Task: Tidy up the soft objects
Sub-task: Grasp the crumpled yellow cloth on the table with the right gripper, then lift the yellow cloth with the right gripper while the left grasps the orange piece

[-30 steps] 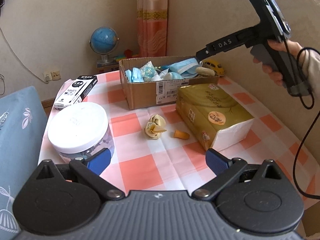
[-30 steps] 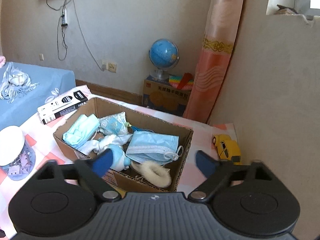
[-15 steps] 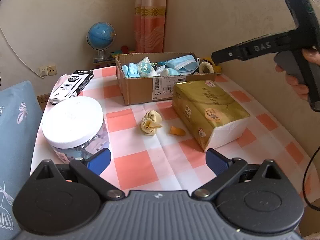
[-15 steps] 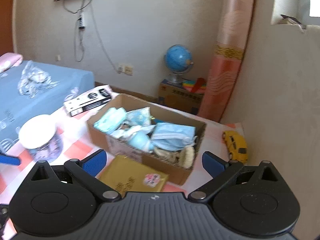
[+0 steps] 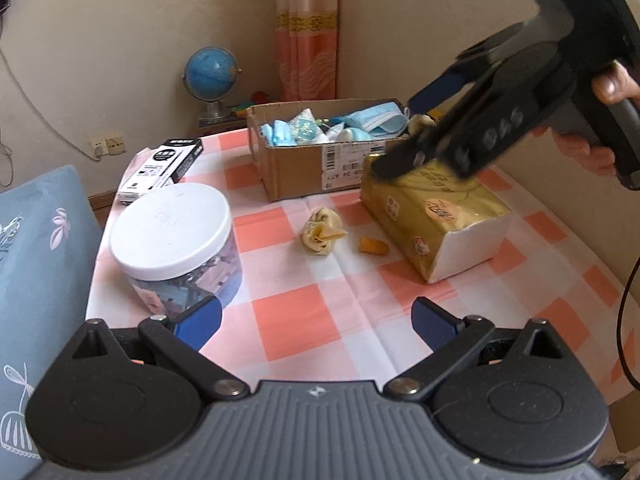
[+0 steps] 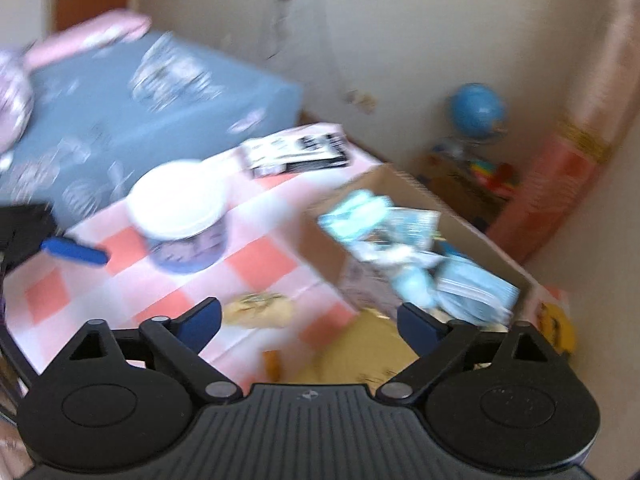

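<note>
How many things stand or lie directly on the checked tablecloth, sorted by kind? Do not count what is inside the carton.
Boxes: 2, the cardboard carton and the black-and-white box
Jars: 1, white-lidded jar
Tissue packs: 1, golden pack
Small soft pieces: 2, yellow crumpled piece and orange piece
Total: 6

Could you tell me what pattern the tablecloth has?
The tablecloth is a check of coral-pink and white squares, clearest in the left wrist view.

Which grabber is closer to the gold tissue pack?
The right gripper. It hangs just above the far end of the tissue pack, jaws closing with nothing between them. The left gripper is low at the near table edge, well short of it.
</note>
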{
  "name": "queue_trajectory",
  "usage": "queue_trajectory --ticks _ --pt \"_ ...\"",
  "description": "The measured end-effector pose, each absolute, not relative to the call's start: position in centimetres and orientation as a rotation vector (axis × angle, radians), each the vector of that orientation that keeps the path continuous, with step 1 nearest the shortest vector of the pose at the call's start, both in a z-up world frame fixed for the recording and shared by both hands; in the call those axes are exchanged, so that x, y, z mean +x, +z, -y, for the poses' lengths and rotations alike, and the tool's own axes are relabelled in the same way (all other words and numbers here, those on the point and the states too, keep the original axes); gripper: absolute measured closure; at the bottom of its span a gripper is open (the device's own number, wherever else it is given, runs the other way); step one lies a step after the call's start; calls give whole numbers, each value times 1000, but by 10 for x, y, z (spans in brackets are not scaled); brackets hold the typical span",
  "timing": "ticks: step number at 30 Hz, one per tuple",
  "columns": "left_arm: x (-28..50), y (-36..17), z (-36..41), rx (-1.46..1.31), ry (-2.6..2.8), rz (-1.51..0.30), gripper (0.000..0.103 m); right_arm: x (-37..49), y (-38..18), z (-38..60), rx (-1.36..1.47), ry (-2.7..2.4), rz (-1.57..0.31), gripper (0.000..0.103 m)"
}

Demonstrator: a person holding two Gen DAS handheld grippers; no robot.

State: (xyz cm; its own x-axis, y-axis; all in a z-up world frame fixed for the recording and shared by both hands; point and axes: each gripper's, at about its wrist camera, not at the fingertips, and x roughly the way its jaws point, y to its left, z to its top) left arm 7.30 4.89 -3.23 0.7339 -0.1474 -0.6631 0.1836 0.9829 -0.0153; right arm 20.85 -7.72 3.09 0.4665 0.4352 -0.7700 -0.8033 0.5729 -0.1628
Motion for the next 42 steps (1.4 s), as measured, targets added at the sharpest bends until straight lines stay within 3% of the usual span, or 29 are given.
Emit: queue_trajectory --ticks 16,23,29,37,42 --pt "62 -38 -57 11 -138 -729 2 241 -32 5 -750 923 -962 30" --pt "64 -40 -56 15 -144 -736 3 250 -45 3 -741 906 -992 40" --pt "64 -42 -56 13 -145 -742 3 254 -51 2 -747 898 -1003 43" --pt "66 -43 -59 7 -138 -744 3 254 -49 3 -731 898 -1007 58" --pt "67 -45 -61 15 -140 -745 3 249 -46 5 -734 897 -1005 61"
